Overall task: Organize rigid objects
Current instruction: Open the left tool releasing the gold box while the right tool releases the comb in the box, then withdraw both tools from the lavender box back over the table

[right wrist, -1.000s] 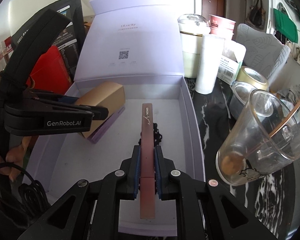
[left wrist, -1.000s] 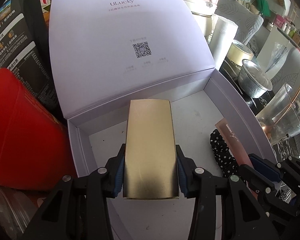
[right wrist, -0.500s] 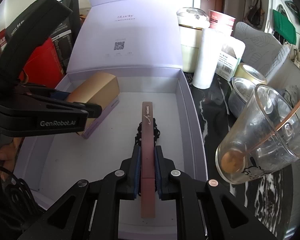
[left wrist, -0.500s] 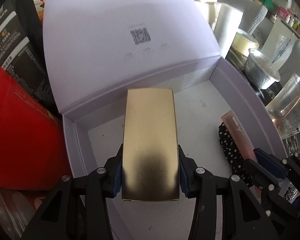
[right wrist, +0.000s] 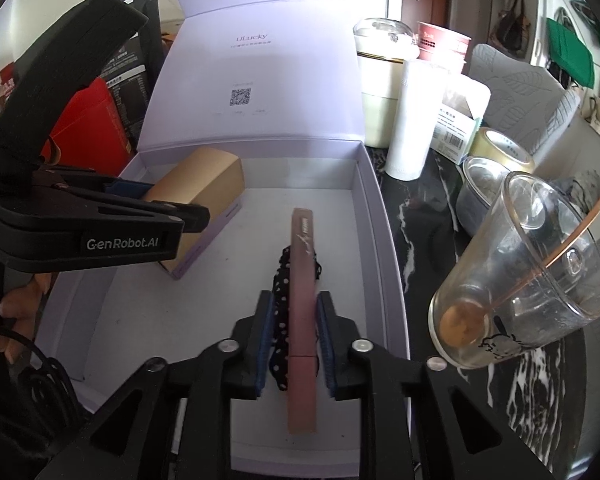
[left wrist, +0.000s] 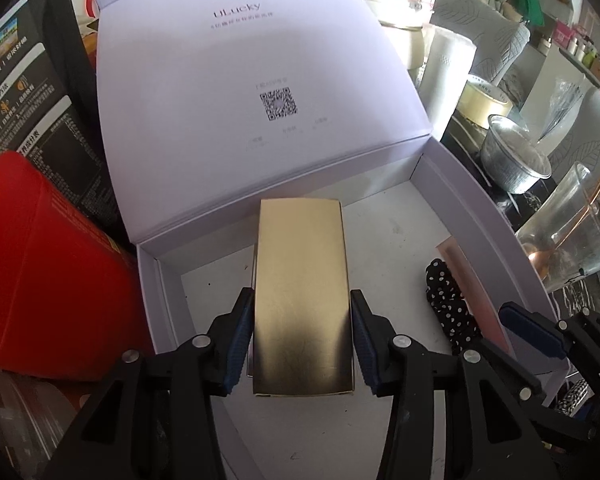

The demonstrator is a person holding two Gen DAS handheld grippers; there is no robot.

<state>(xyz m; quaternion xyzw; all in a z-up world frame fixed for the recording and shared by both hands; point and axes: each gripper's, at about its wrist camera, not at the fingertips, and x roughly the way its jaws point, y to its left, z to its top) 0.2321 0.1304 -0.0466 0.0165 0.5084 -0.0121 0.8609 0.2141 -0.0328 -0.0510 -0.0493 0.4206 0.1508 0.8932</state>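
Observation:
An open lilac gift box (right wrist: 376,240) lies on the table with its lid (left wrist: 240,100) standing up behind it. My left gripper (left wrist: 302,336) is shut on a gold box (left wrist: 300,280), whose far end sits low in the gift box's back left part (right wrist: 204,188). The right gripper (right wrist: 296,332) is over the front right part; its jaws are opening. A slim pink box (right wrist: 302,280) stands on edge between the pads with a gap on each side. It rests against a black polka-dot item (right wrist: 280,312).
A glass cup with a spoon (right wrist: 520,272) leans close on the right, over the black marbled tabletop (right wrist: 420,220). Behind it are a foil bowl (right wrist: 480,196), a tape roll (right wrist: 500,148) and a white cylinder (right wrist: 416,120). A red box (left wrist: 40,260) stands left of the gift box.
The right gripper's pads, which were clamped on the slim pink box, have parted from it. The left gripper still holds the gold box in about the same place.

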